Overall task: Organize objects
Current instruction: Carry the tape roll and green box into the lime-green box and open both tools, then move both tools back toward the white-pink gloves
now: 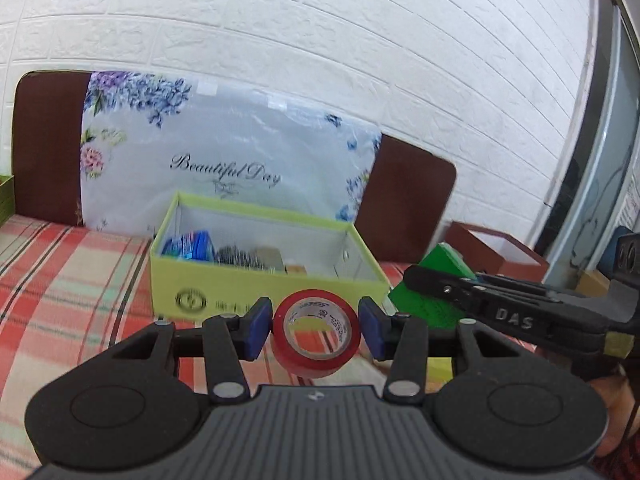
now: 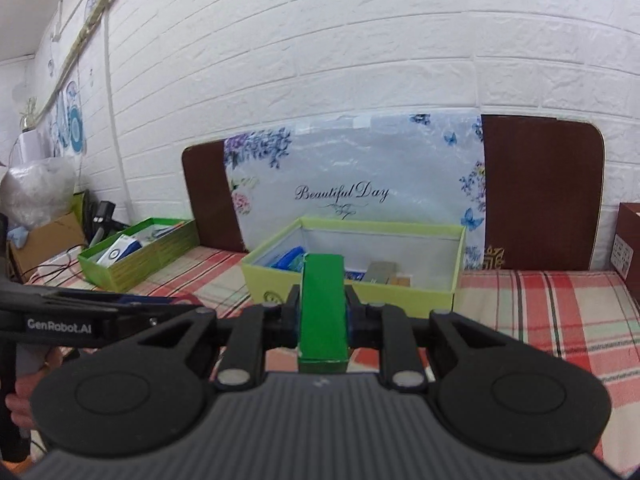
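My left gripper (image 1: 316,332) is shut on a red roll of tape (image 1: 316,334), held above the plaid cloth just in front of the light green box (image 1: 224,288). My right gripper (image 2: 323,312) is shut on a green carton (image 2: 323,308), also in front of the same box (image 2: 400,292). In the left wrist view the right gripper (image 1: 424,280) and its green carton (image 1: 436,280) show at the right, beside the box's right corner. The box holds a blue packet (image 1: 192,246) and several other small items.
A floral "Beautiful Day" cushion (image 2: 352,192) leans on a brown headboard (image 2: 540,192) behind the box. A second green box (image 2: 132,256) with items stands at the left. A brown box (image 1: 496,252) sits at the right. Plaid cloth (image 2: 560,312) covers the surface.
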### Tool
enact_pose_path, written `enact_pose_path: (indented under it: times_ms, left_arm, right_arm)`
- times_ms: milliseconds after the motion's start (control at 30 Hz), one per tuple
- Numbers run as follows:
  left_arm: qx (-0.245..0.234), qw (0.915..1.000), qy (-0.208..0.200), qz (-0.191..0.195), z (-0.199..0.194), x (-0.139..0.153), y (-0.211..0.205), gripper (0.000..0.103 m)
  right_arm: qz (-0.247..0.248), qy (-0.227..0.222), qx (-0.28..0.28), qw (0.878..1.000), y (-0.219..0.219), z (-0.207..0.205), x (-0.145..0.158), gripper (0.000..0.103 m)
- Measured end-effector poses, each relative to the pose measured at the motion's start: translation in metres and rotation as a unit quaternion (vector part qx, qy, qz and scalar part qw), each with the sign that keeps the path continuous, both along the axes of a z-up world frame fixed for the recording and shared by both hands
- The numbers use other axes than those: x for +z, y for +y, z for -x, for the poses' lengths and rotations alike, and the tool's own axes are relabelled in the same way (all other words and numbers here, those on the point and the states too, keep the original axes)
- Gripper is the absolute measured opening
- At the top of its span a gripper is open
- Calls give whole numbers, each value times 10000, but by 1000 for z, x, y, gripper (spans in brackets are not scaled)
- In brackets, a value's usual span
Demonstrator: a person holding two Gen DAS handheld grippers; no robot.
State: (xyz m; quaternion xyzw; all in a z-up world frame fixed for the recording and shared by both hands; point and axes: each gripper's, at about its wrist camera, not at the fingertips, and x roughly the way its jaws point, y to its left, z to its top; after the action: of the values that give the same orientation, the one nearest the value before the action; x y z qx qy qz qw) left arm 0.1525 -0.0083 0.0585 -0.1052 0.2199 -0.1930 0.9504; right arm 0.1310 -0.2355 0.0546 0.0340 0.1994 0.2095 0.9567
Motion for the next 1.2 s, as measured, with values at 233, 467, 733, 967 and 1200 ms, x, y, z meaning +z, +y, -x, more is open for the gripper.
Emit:
enact_pose_path:
  times_ms: [233, 467, 733, 967, 1200]
  left_arm:
    - [251, 9995, -120, 167, -77, 13, -17, 50]
    - [332, 9985, 254, 345, -142, -8, -33, 50]
    - [354, 9968, 12, 718, -145, -28, -26, 94]
    - [675, 9968, -63, 430, -124, -21, -15, 94]
    - [594, 9977, -240, 198, -90, 4, -17, 94]
  right_arm:
    - [244, -117, -625, 9977, 8, -85, -1, 19]
    - [1162, -353, -787, 9895, 27, -134, -31, 19]
    - [1212, -245, -665, 9901, 24, -156, -59, 82]
    - [1203, -385, -693, 9896, 17, -134, -62, 103]
    - [1176, -468, -747, 9891, 12, -108, -43, 103]
